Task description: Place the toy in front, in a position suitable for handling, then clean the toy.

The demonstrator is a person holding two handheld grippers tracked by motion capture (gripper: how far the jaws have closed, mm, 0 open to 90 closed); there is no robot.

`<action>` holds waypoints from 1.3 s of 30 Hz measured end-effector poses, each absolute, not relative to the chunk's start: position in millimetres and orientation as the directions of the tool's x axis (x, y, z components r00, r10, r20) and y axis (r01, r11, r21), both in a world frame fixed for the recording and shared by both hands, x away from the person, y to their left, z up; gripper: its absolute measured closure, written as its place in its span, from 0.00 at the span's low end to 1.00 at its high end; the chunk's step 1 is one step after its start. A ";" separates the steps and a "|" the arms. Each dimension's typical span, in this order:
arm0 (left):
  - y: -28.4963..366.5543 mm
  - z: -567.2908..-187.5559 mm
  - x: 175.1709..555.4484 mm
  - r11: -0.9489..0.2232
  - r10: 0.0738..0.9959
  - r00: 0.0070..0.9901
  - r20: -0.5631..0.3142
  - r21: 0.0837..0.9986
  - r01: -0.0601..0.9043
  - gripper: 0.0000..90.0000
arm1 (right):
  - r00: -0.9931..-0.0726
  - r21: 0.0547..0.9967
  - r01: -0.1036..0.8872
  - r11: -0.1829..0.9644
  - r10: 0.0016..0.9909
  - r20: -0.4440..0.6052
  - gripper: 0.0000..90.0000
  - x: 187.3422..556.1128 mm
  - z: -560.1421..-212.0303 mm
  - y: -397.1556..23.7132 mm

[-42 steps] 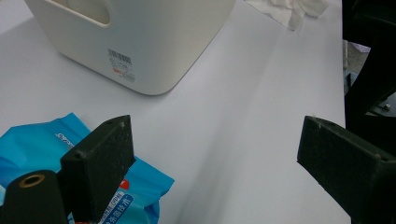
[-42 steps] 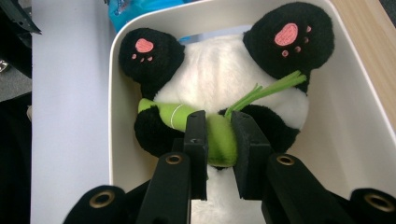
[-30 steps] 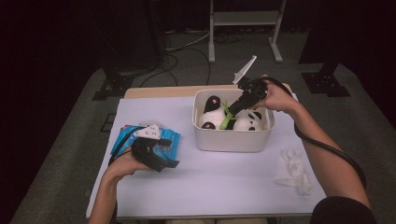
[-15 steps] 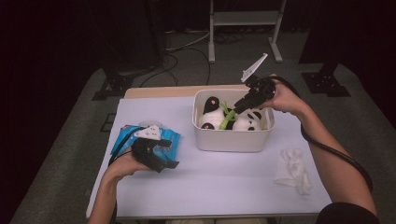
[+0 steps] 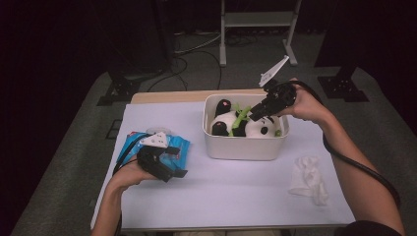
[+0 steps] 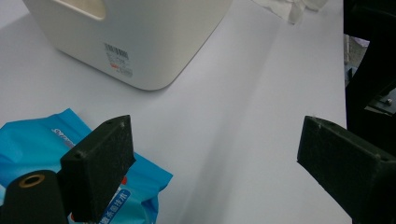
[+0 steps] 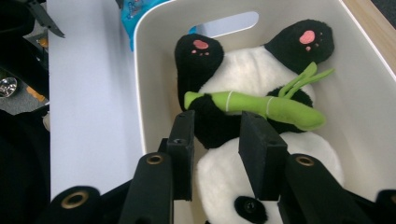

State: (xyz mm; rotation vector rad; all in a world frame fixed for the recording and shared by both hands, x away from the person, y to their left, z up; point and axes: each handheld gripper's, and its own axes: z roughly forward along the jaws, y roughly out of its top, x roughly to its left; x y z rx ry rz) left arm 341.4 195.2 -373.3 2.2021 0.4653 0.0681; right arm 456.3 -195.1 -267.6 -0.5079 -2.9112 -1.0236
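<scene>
Jaws of right gripper (image 7: pixel 217 140) have just been opening, w/ nothing pinched between them now; they hang over panda plush (image 7: pixel 252 88), which lies on its back in the white bin (image 5: pixel 246 147) near tabletop's far edge. Looks like a release: plush is stowed. Left gripper (image 6: pixel 215 158) wide open, empty, by blue wipes pack (image 6: pixel 42 140) at left edge, prob. next.

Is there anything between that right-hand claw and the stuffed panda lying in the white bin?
Nothing visible. The right gripper hangs just over the panda inside the white bin, its jaws having just been opening with nothing between them. The green bamboo stalk lies across the panda's belly, part of the toy rather than a barrier.
</scene>
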 end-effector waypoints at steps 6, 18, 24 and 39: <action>194.4 -371.9 339.8 -0.558 0.350 0.930 -0.110 0.773 0.301 0.11 | -0.947 0.612 0.304 0.730 0.302 0.110 0.70 445.2 -264.1 -202.6; 190.3 -377.3 342.5 -0.567 0.345 0.931 -0.121 0.763 0.309 0.11 | -0.939 0.636 0.314 0.705 0.331 0.097 0.67 427.2 -261.9 -229.6; 189.4 -377.1 343.1 -0.567 0.343 0.931 -0.124 0.763 0.310 0.11 | -0.937 0.655 0.315 0.687 0.336 0.099 0.66 415.0 -264.0 -239.4; 187.3 -374.0 340.3 -0.569 0.341 0.933 -0.114 0.765 0.301 0.11 | -0.930 0.681 0.322 0.658 0.355 0.097 0.65 393.7 -270.5 -255.5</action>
